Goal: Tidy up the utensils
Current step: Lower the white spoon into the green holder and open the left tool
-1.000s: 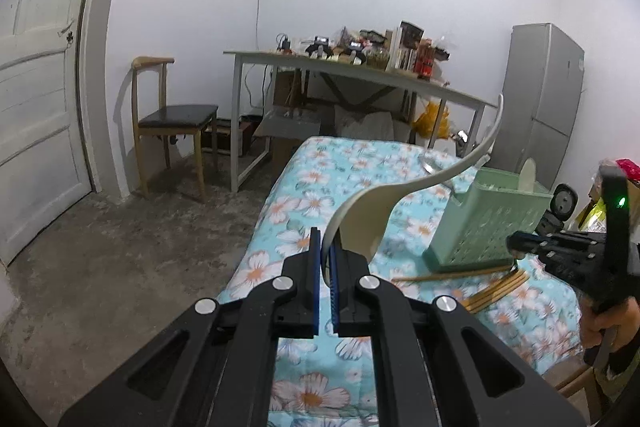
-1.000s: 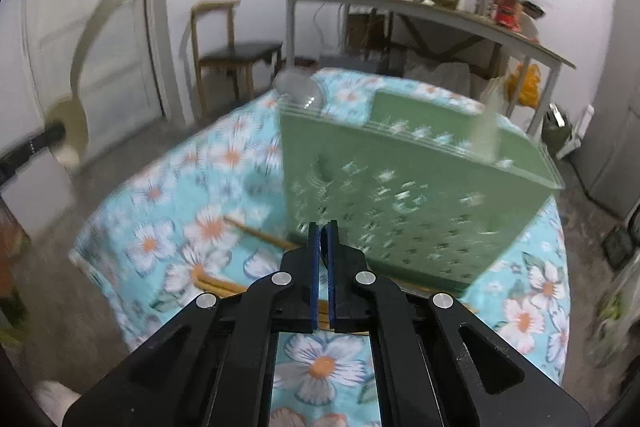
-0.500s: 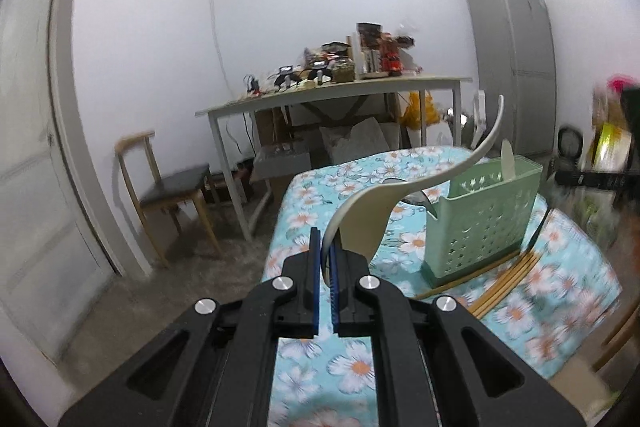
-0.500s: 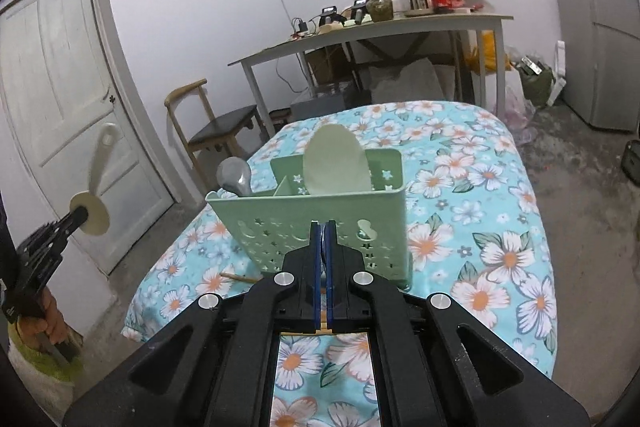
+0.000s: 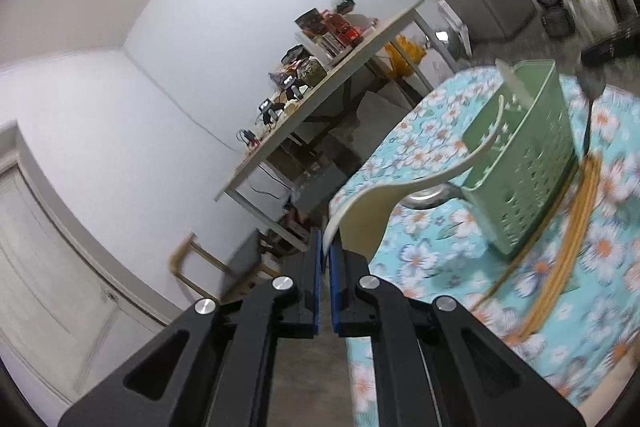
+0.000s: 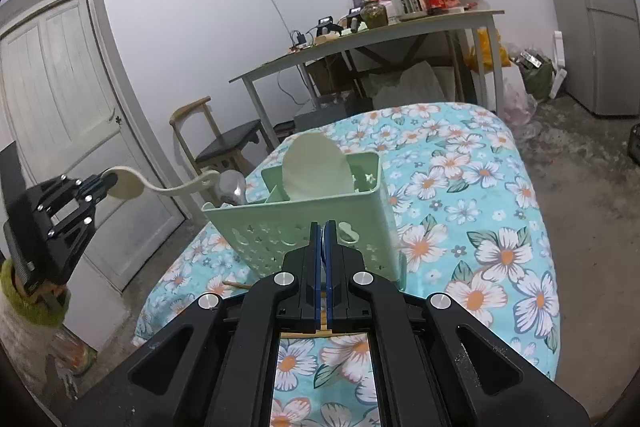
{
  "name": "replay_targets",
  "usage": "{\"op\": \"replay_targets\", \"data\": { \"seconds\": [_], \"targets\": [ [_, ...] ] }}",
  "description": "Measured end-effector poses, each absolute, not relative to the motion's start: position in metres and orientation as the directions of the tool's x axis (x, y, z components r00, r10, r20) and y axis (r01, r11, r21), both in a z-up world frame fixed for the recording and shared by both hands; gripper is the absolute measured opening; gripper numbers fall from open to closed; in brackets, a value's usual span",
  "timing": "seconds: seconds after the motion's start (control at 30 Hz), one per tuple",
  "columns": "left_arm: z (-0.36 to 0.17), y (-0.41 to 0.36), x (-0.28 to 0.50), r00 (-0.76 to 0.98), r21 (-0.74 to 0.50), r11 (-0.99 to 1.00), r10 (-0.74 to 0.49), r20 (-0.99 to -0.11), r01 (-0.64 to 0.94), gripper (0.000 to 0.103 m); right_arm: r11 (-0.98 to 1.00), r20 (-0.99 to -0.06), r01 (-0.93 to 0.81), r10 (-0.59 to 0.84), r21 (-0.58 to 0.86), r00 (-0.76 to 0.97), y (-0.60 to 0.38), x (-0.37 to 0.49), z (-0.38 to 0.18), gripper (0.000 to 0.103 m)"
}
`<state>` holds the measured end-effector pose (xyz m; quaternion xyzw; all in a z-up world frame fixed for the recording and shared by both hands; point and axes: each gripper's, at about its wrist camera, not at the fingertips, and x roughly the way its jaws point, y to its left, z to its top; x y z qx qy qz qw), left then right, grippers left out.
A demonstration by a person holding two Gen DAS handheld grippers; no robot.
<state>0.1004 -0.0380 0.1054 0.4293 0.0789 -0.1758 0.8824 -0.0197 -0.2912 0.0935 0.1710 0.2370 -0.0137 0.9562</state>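
Note:
My left gripper [image 5: 325, 247] is shut on the bowl end of a cream plastic ladle [image 5: 432, 179], whose curved handle reaches to the rim of the green perforated utensil basket [image 5: 524, 163]. From the right wrist view the left gripper [image 6: 100, 183] holds the ladle [image 6: 168, 189] left of the basket [image 6: 304, 227], handle tip at its left rim. A cream rice paddle [image 6: 316, 167] and a metal spoon [image 6: 232, 187] stand in the basket. My right gripper [image 6: 322, 227] is shut and empty, just in front of the basket. Wooden chopsticks [image 5: 560, 251] lie beside the basket.
The basket stands on a table with a teal floral cloth [image 6: 480, 211]. Behind it are a cluttered white desk [image 6: 380, 35], a wooden chair [image 6: 224, 143], a white door [image 6: 60, 115] and a grey cabinet [image 6: 592, 11].
My left gripper has rolled and swung the ladle so its handle tip now meets the basket's rim. The right gripper has stayed in front of the basket, shut.

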Motion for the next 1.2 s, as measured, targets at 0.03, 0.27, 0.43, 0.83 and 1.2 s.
{"op": "replay_targets", "data": {
  "seconds": [0.03,0.27,0.43,0.83,1.2],
  "targets": [
    [0.105,-0.042,0.103,0.929,0.757,0.54,-0.233,-0.287,0.369,0.004,0.94,-0.455,0.105,0.058,0.325,0.888,-0.293,-0.02,0.093,0.0],
    [0.093,-0.058,0.119,0.953,0.89,0.35,-0.187,-0.239,0.292,0.004,0.932,-0.439,0.092,0.077,0.351,0.895,-0.3,-0.025,0.092,0.0],
    [0.089,-0.069,0.127,0.962,0.935,0.253,-0.173,-0.21,0.25,0.004,0.931,-0.439,0.089,0.081,0.354,0.895,-0.3,-0.025,0.091,0.0],
    [0.091,-0.104,0.13,0.952,0.953,0.166,-0.219,-0.215,0.254,0.014,0.926,-0.438,0.087,0.09,0.367,0.895,-0.301,-0.024,0.089,0.0],
    [0.113,-0.118,0.126,0.871,0.802,0.375,-0.357,-0.339,0.465,0.018,0.922,-0.436,0.098,0.082,0.375,0.896,-0.304,-0.023,0.089,0.0]
  ]
}}
